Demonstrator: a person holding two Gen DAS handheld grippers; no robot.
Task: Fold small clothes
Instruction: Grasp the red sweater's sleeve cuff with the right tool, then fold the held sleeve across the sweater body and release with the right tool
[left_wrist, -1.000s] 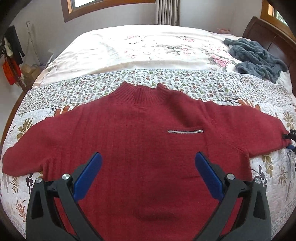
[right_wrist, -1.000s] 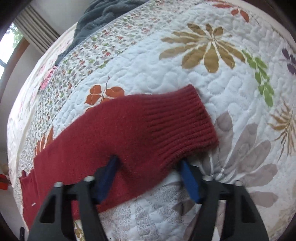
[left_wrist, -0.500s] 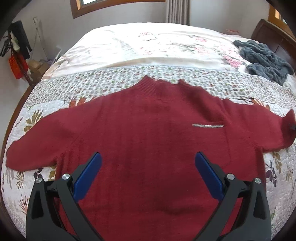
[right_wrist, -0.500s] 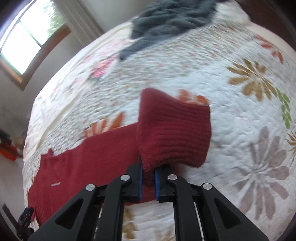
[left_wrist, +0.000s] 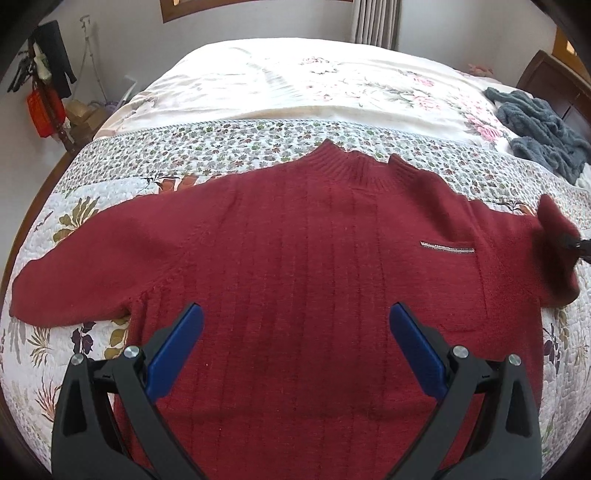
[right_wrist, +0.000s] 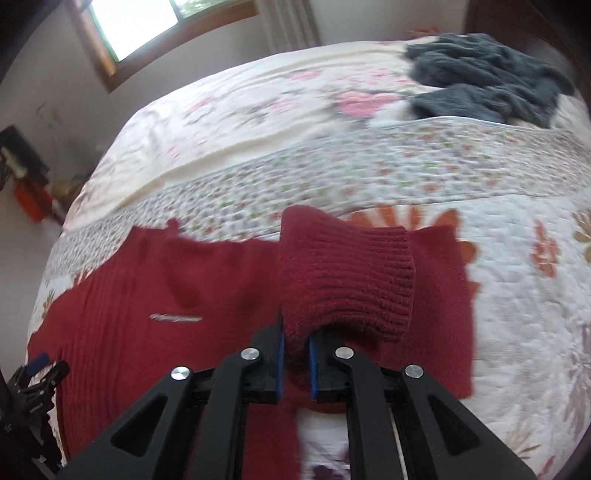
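We find no legible txt anywhere; the tiny white print on the black left gripper body (right_wrist: 31, 408) is too blurred to read.

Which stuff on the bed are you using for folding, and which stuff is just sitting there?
Using:
- red sweater
- its cuff, pinched in the right gripper
- left gripper, open above the sweater

Just sitting there:
- grey fuzzy garment
- floral quilt

Dark red ribbed sweater (left_wrist: 295, 258) with a silver strip (left_wrist: 447, 250); white quilt (left_wrist: 221, 147) with leaf and flower prints; grey-blue garment (left_wrist: 539, 125) upper right
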